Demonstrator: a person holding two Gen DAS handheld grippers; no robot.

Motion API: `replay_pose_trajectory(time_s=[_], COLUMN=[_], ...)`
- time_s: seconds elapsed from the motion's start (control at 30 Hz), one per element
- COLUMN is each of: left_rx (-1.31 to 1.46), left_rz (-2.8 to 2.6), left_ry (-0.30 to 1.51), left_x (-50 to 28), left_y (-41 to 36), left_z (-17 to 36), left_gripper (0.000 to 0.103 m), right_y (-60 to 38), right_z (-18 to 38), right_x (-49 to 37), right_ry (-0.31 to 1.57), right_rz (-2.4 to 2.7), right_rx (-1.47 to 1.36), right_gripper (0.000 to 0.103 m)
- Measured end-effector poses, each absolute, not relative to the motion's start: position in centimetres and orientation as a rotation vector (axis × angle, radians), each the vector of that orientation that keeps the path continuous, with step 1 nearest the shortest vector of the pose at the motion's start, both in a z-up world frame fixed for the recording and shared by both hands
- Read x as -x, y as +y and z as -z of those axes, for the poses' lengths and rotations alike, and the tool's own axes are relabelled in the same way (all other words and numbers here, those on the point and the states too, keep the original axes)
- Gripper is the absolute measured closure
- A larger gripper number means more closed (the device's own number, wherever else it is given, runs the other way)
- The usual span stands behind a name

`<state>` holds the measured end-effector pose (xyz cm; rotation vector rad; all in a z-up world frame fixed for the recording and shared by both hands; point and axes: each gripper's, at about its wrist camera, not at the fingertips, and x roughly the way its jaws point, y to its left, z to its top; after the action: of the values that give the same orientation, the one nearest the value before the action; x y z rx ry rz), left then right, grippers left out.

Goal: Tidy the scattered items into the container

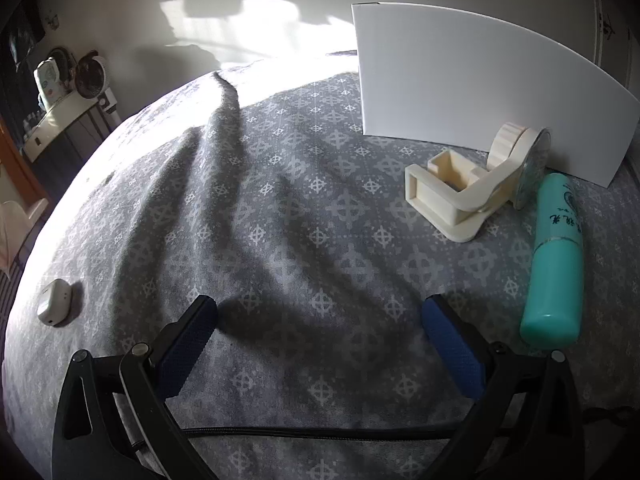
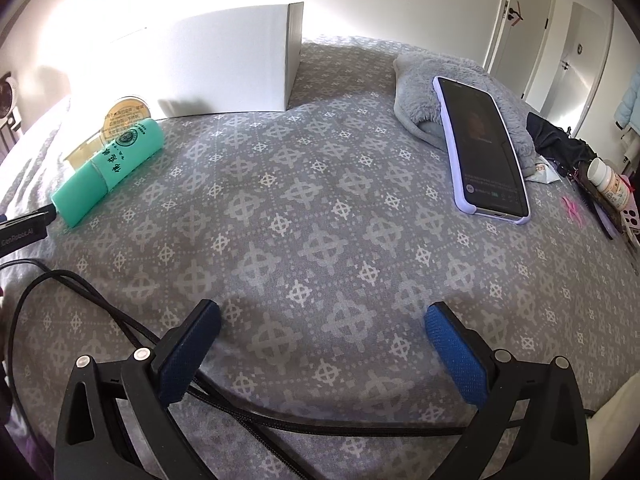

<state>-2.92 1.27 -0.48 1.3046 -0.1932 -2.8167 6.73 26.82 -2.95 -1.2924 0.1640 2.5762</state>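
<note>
While both tongs, left [image 1: 320,320] and right [image 2: 322,324], gape wide and empty, teal bottle [image 1: 554,258] lies flat, cap toward camera, near white box [image 1: 472,88].

A: Where does the left camera sit?

B: Low on the left claw [image 1: 320,316], close over the bed [image 1: 280,200]. It looks forward between the two blue fingers, toward the white box [image 1: 460,88] and the wall.

A: And the right one?

B: Same way, on the right claw [image 2: 322,320], low and close to the bed. It faces the box too, with doors far off on the right.

A: What do both see?

B: The box, the green bottle [image 1: 554,256] and the gray bed cover. The bottle is on the right in the left view and on the left in the right view.
</note>
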Motion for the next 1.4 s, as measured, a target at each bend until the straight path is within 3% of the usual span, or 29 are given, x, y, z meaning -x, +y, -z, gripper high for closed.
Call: replay_pose_trajectory(time_s=[0.1, 0.33, 0.43, 0.9, 1.4], left_rx=[-1.318, -1.301, -1.301, -1.283, -1.293], left_rz=[2.829, 2.842, 2.842, 2.829, 2.838], left_ry=[-0.150, -0.144, -0.144, -0.184, -0.154], left_x=[2.9, 2.3, 2.3, 1.7, 1.7], left_y=[0.9, 0.8, 0.8, 1.2, 1.0], left_z=[0.6, 0.7, 0.7, 0.6, 0.7], left_gripper=[0.000, 0.000, 0.000, 0.000, 0.000], right_y=[26.3, 24.3, 25.1, 25.1, 24.5], right_z=[0.8, 2.9, 5.2, 4.9, 5.4], right_x=[-6.0, -3.3, -4.6, -5.2, -5.5], right_ry=[0.225, -0.114, -0.036, 0.051, 0.024], right_rz=[-2.657, -2.614, -2.627, -2.635, -2.637], right_rx=[1.196, 1.268, 1.224, 1.240, 1.235], right_gripper=[0.000, 0.000, 0.000, 0.000, 0.000])
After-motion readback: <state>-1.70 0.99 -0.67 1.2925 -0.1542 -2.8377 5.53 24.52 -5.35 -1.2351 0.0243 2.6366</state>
